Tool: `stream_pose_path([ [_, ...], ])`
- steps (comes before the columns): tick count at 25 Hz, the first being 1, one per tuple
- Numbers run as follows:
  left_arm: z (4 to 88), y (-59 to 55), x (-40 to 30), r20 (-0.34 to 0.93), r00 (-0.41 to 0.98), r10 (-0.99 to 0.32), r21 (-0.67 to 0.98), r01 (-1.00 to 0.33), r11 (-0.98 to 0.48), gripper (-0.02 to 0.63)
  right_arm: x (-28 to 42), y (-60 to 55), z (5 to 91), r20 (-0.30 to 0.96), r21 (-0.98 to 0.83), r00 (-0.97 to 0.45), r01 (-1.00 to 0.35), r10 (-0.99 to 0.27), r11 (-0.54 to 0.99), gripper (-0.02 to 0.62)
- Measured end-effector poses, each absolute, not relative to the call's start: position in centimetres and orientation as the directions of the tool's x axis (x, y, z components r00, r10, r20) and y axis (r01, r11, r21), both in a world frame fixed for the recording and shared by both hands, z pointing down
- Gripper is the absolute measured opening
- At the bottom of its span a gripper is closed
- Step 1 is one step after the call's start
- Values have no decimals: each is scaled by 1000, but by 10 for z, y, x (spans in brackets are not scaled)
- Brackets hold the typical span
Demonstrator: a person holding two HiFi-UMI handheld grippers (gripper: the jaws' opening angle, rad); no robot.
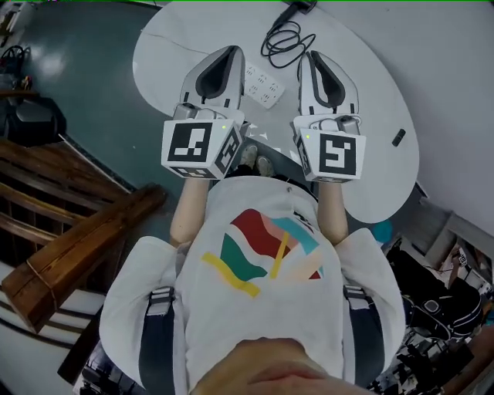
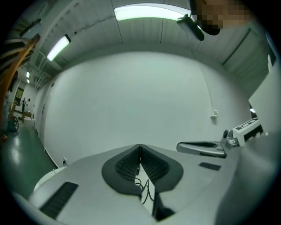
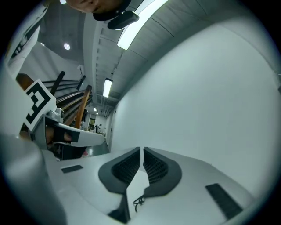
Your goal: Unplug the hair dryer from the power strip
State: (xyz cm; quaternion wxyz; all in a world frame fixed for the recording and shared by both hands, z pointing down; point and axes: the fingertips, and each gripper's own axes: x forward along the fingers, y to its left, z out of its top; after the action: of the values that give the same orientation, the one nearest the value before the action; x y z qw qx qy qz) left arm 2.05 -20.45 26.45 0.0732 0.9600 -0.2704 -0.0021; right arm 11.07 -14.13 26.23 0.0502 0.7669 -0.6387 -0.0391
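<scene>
A white power strip [image 1: 265, 85] lies on the round white table [image 1: 386, 100], seen between my two raised grippers. The sockets that show hold no plug. Beyond the strip a black cord [image 1: 284, 40] lies coiled and runs to a dark body [image 1: 301, 5] cut off at the top edge. My left gripper [image 1: 229, 52] is held level above the table, its jaws shut on nothing [image 2: 140, 147]. My right gripper [image 1: 309, 58] hangs beside it, jaws together with only a hairline slit and nothing between them [image 3: 141, 151]. Both gripper views face a blank white wall.
A small black object [image 1: 398, 137] lies near the table's right edge. Wooden beams [image 1: 77, 247] are stacked on the floor at the left. Bags and clutter [image 1: 440, 308] sit at the lower right. The person's shoes [image 1: 256, 159] stand at the table's near edge.
</scene>
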Motion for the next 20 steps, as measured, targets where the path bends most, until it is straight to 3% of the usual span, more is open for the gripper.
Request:
stream_pose_path([
  [14, 239, -198, -21, -5, 767, -642, 10, -642, -767, 17, 67, -140, 252, -16, 127, 85, -988, -996, -86, 9],
  [20, 229, -195, -19, -53, 776, -629, -17, -630, -776, 17, 72, -137, 251, -13, 126, 89, -988, -996, -90, 9],
])
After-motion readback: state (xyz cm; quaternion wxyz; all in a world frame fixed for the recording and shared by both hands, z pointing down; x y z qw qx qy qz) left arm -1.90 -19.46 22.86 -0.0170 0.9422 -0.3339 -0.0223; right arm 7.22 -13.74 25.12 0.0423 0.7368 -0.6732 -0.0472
